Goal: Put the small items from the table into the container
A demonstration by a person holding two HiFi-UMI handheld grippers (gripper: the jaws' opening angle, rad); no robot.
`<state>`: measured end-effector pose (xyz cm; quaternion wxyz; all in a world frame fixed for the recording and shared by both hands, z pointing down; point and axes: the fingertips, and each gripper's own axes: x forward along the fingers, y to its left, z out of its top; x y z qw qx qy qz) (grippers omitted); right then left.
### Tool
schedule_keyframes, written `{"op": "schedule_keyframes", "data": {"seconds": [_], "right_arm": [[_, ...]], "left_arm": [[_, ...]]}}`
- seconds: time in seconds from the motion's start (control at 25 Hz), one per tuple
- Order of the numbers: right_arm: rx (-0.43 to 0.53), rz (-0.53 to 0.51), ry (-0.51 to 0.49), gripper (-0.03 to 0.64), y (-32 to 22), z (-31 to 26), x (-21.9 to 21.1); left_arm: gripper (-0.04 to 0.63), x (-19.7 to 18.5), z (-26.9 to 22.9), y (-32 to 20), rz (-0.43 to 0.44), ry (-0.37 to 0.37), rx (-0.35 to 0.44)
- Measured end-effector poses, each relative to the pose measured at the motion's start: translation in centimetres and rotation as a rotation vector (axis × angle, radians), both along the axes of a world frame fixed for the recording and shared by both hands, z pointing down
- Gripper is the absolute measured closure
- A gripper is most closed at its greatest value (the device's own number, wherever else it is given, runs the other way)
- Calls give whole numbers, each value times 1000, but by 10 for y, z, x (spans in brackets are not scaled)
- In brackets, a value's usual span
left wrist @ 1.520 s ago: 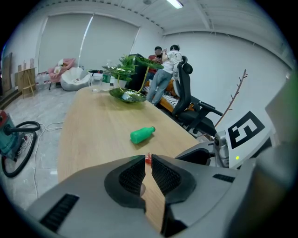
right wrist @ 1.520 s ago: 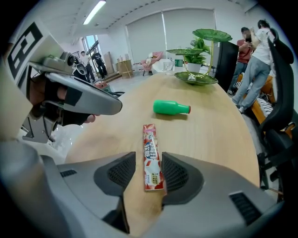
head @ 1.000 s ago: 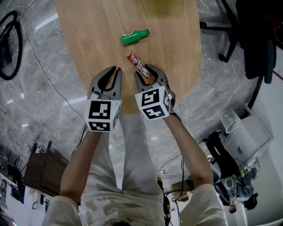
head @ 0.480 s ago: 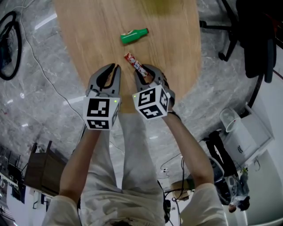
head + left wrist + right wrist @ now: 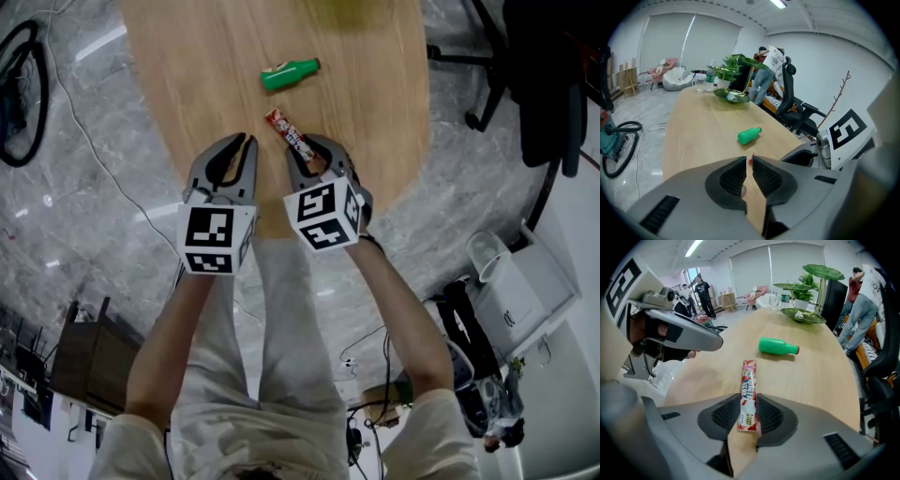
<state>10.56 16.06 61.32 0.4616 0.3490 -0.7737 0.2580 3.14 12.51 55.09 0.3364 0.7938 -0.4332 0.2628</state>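
At the table (image 5: 206,75) edge, right tongs (image 5: 748,416) clamp the candy stick (image 5: 748,385); left tongs (image 5: 749,161) together, empty.

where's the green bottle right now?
Head view: the green bottle lies on its side on the wooden table, beyond the candy stick in the right gripper.

Our right gripper (image 5: 749,401) pinches the near end of a red snack bar (image 5: 748,378), its far end pointing away over the wooden table (image 5: 820,376). Beyond it, slightly right, a green bottle (image 5: 777,346) lies on its side, cap to the right.
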Motion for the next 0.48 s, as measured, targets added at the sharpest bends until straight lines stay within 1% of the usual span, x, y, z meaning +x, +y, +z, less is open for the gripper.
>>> {"op": "schedule_keyframes", "data": {"seconds": [0.24,0.48], "right_arm": [[10,12,-22,508,-6,-9,-10],[18,5,-37,508,-11,-20,-17]], "left_arm": [[548,-8,-5,0,6,-17,-14],[548,-12,-18,-10,-22,-3,20]]}}
